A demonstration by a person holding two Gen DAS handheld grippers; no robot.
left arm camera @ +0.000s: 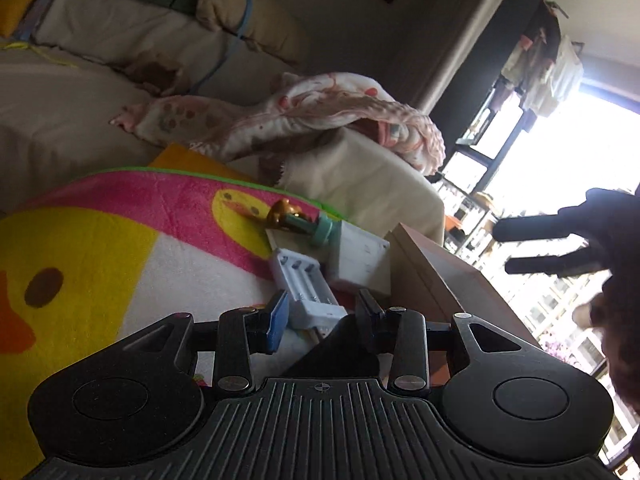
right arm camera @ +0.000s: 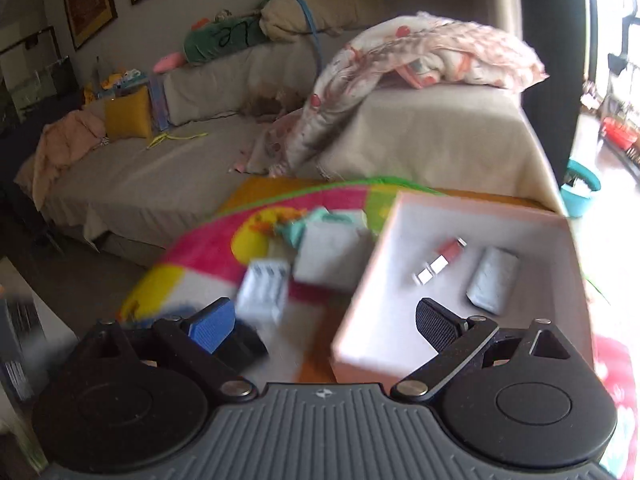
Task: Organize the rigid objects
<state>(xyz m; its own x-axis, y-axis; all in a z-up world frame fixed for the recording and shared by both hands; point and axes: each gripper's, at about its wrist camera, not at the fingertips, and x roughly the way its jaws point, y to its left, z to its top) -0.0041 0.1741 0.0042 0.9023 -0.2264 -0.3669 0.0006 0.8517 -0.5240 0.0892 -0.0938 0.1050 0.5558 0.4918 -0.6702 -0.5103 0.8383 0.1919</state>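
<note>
The left gripper (left arm camera: 324, 316), jaws partly open, brackets a ribbed white plastic battery charger (left arm camera: 306, 286) on the fleecy duck blanket (left arm camera: 120, 240); whether the pads press it is unclear. The right gripper (right arm camera: 324, 322) gapes empty beside the pink cardboard box (right arm camera: 360, 300).

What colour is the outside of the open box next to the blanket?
Pale pink outside, white inside: the box shows best in the right wrist view.
</note>
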